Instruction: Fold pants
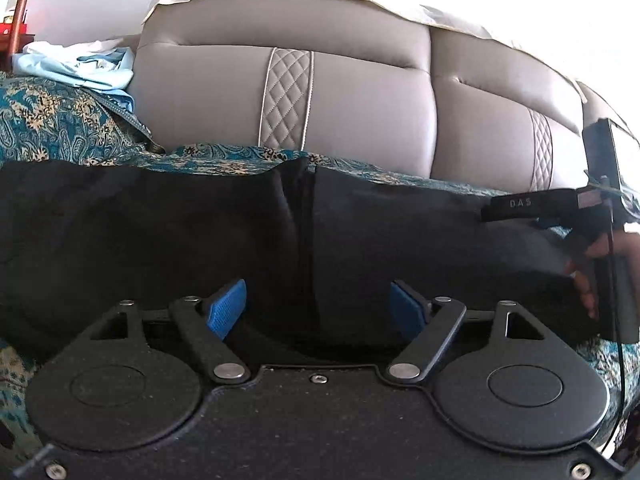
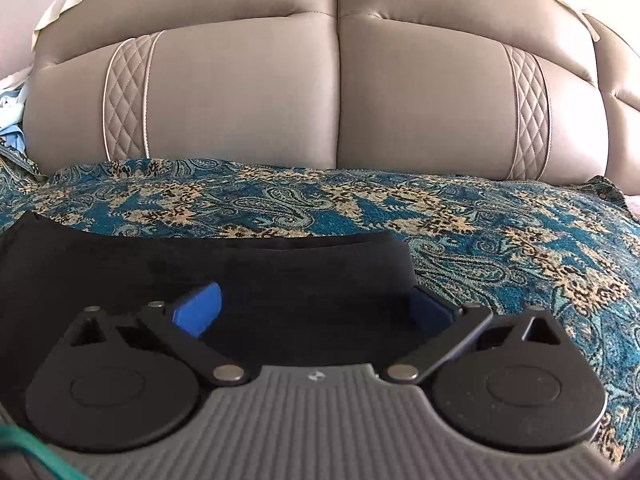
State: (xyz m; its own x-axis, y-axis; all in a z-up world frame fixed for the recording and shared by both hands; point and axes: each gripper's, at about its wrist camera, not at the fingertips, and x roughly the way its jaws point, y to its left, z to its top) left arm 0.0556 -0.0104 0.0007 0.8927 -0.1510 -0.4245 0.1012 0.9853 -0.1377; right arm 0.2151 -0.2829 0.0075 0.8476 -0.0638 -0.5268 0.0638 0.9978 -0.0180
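Note:
Black pants (image 1: 200, 232) lie spread across a teal paisley bedspread (image 1: 48, 120), with a vertical fold or seam near the middle. My left gripper (image 1: 318, 304) is open, its blue pads (image 1: 226, 306) low over the near part of the pants. My right gripper (image 2: 316, 308) is open over the right end of the pants (image 2: 240, 264), whose hem edge runs just ahead of the pads (image 2: 198, 308). The right gripper also shows at the right edge of the left wrist view (image 1: 600, 208), held by a hand.
A padded beige headboard (image 2: 336, 92) stands behind the bedspread (image 2: 500, 232). Light blue and white clothes (image 1: 80, 64) are piled at the far left by the headboard. A reddish pole (image 1: 24, 0) rises at the upper left.

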